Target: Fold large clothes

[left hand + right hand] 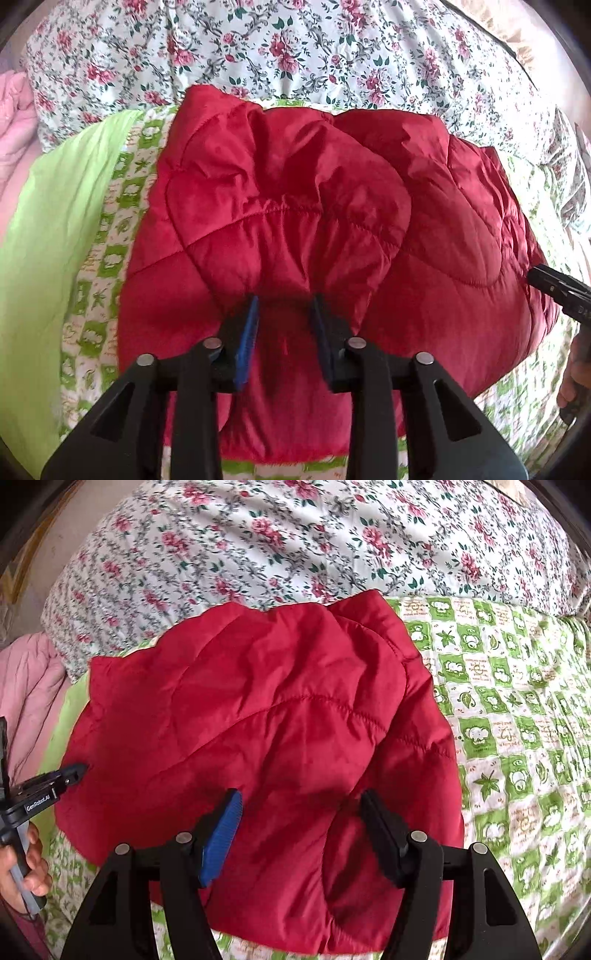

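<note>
Tongs (284, 301) over bunched red jacket (295, 177)

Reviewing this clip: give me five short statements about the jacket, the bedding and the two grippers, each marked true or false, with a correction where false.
1. The red quilted jacket lies on a green-and-white patterned sheet. True.
2. The right gripper is clamped shut on the jacket. False: its jaws stand wide apart above the fabric.
3. A floral quilt lies beyond the jacket. True.
4. The jacket is blue. False: it is red; only a gripper pad is blue.
5. The left gripper has red fabric between its fingers. True.
</note>
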Demonstrator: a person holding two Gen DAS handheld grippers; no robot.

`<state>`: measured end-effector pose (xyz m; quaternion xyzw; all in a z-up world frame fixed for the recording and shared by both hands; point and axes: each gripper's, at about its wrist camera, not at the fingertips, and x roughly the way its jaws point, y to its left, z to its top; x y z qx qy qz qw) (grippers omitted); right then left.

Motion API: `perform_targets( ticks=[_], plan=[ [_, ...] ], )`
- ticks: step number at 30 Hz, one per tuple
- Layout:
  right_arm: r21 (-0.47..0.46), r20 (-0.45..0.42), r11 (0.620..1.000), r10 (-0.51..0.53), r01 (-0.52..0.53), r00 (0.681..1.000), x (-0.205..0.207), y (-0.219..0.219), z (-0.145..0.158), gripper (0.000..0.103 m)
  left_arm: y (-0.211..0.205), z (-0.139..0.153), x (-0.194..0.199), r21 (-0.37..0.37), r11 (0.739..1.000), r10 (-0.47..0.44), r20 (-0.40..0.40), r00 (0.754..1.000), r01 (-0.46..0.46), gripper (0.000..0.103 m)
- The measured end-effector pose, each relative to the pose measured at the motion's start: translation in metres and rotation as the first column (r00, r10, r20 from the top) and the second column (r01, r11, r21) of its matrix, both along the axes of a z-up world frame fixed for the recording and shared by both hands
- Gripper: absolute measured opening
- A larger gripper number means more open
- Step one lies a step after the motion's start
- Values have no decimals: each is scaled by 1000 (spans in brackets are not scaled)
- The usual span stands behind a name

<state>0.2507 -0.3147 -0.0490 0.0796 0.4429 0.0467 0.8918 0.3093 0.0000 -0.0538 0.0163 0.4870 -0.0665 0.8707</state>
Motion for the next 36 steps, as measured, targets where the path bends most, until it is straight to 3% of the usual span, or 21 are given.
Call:
perform_targets(
  ticks=[2,12,20,25,36],
  plan=[
    [4,-1,1000,5,-5,1000,-8,2,2,67,2,3,-8,12,1000,3,10,1000,-3,40],
    [21,26,998,62,-62,998,-55,15,16,69,9,17,-49,55,998,5,39,999,-7,51],
    [34,27,995,97,-98,995,-92,21,20,69,14,25,-88,83,997,1,66,998,-6,66],
    [34,18,993,112,-113,994,-110,22,18,70,18,24,-102,87,996,8,61,998,-13,67],
    [8,19,989,146,-146,989,-133,28,24,95,16,37,-131,123,992,-10,105,994,-3,75]
  ],
)
